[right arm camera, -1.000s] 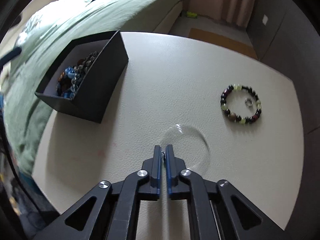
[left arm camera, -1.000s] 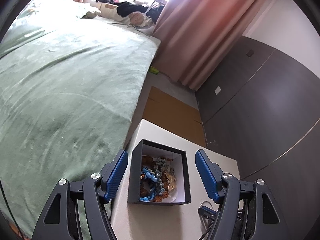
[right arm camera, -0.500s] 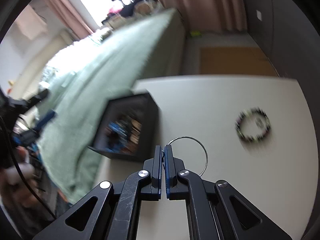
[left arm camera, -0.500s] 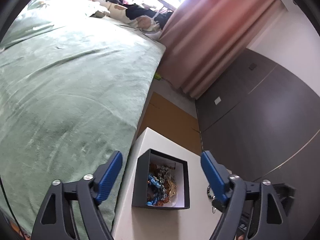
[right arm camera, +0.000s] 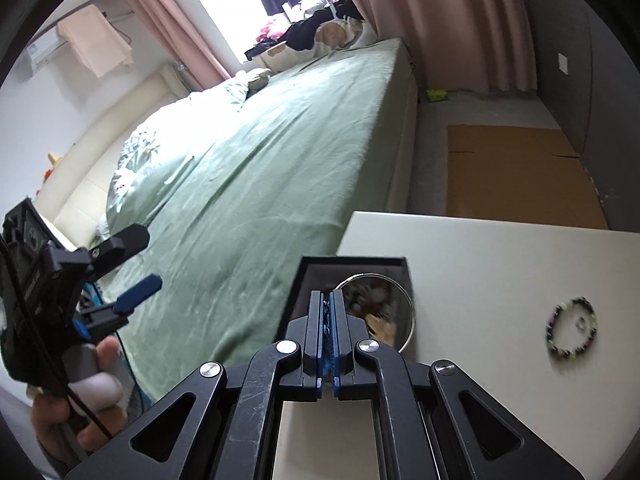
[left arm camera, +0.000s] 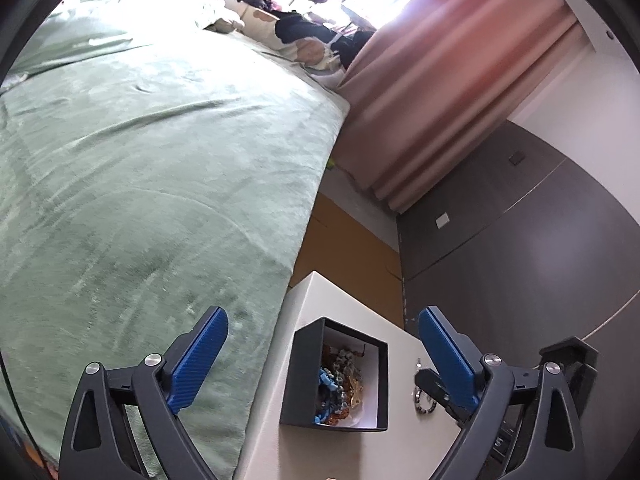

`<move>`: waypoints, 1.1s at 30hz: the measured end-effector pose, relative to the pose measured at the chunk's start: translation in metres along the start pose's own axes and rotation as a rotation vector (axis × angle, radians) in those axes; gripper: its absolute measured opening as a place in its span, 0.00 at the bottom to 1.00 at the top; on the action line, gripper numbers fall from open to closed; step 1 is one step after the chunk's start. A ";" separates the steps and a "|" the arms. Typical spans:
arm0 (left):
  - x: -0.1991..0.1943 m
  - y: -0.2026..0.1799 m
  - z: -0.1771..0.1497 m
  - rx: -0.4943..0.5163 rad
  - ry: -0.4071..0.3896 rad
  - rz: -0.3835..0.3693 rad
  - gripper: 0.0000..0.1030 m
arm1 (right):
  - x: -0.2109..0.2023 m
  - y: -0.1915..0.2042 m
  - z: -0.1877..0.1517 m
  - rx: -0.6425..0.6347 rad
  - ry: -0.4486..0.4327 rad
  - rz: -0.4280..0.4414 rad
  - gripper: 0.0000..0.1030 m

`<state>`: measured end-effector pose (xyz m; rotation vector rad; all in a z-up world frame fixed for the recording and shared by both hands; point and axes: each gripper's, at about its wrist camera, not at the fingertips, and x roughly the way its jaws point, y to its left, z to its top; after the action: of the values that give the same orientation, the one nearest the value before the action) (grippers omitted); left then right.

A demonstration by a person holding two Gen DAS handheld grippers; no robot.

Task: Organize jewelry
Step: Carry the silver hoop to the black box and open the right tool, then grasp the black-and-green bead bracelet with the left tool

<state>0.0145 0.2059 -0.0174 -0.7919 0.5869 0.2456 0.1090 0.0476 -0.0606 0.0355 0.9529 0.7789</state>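
1. Nearest in the right wrist view, the right gripper (right arm camera: 328, 316) is clamped tight on the rim of a thin silver bangle (right arm camera: 410, 314); the hoop stands out to the right of the fingertips, held clear of the table.
2. Just beyond and below it sits the black jewelry box (right arm camera: 352, 262), open-topped; the bangle hangs over the box's right half, so the coming drop looks like a matter of going straight down and a little left, not of reaching; the hoop's plane seems to face the camera roughly, and it looks wide against the opening, so tilting it may help it clear the wall.
3. The left gripper (left arm camera: 324, 344) has nothing between its blue pads and its jaws are opening; the box (left arm camera: 298, 376) lies ahead between them, untouched, with beads heaped inside; the right hand, not the left, is the nearer to finishing this placement.
4. Further right on the white table (right arm camera: 500, 264), well apart from the box, lies a beaded bracelet (right arm camera: 572, 334) with a small ring (right arm camera: 579, 324) inside its loop; both are still to be stowed.
5. Beyond the table stretches a green bed (right arm camera: 260, 160).
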 end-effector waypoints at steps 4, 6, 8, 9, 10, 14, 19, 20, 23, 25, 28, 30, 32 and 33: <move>0.002 -0.003 -0.002 0.013 0.002 0.001 0.93 | 0.008 -0.007 0.001 0.025 0.032 -0.077 0.34; 0.003 -0.005 -0.002 0.017 0.003 -0.004 0.93 | -0.001 -0.015 -0.002 0.058 0.004 -0.094 0.54; 0.003 -0.009 -0.004 0.026 -0.002 -0.004 0.93 | -0.016 -0.023 -0.008 0.082 -0.024 -0.078 0.56; 0.004 -0.011 -0.005 0.033 -0.004 -0.004 0.93 | -0.021 -0.025 -0.009 0.090 -0.029 -0.079 0.56; 0.004 -0.015 -0.007 0.045 -0.006 -0.004 0.93 | -0.028 -0.029 -0.010 0.101 -0.039 -0.085 0.56; 0.007 -0.031 -0.015 0.098 -0.017 -0.011 0.93 | -0.054 -0.048 -0.016 0.157 -0.085 -0.104 0.62; 0.010 -0.050 -0.025 0.150 -0.023 -0.028 0.93 | -0.077 -0.070 -0.026 0.213 -0.128 -0.132 0.63; 0.011 -0.054 -0.026 0.156 -0.022 -0.029 0.93 | -0.082 -0.077 -0.030 0.232 -0.140 -0.155 0.63; 0.016 -0.067 -0.033 0.186 -0.010 -0.041 0.93 | -0.092 -0.093 -0.038 0.276 -0.160 -0.188 0.63; 0.020 -0.078 -0.038 0.215 -0.001 -0.047 0.93 | -0.099 -0.104 -0.043 0.313 -0.173 -0.202 0.63; 0.025 -0.090 -0.046 0.253 0.012 -0.058 0.93 | -0.109 -0.115 -0.048 0.343 -0.186 -0.218 0.63; 0.030 -0.101 -0.053 0.290 0.034 -0.063 0.93 | -0.112 -0.123 -0.051 0.374 -0.179 -0.219 0.68; 0.036 -0.110 -0.060 0.316 0.055 -0.064 0.93 | -0.115 -0.132 -0.055 0.410 -0.177 -0.226 0.78; 0.039 -0.115 -0.063 0.330 0.068 -0.063 0.93 | -0.116 -0.135 -0.055 0.421 -0.176 -0.237 0.85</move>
<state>0.0692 0.0805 -0.0064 -0.4995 0.6454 0.0602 0.1080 -0.1390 -0.0587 0.3461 0.9196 0.3415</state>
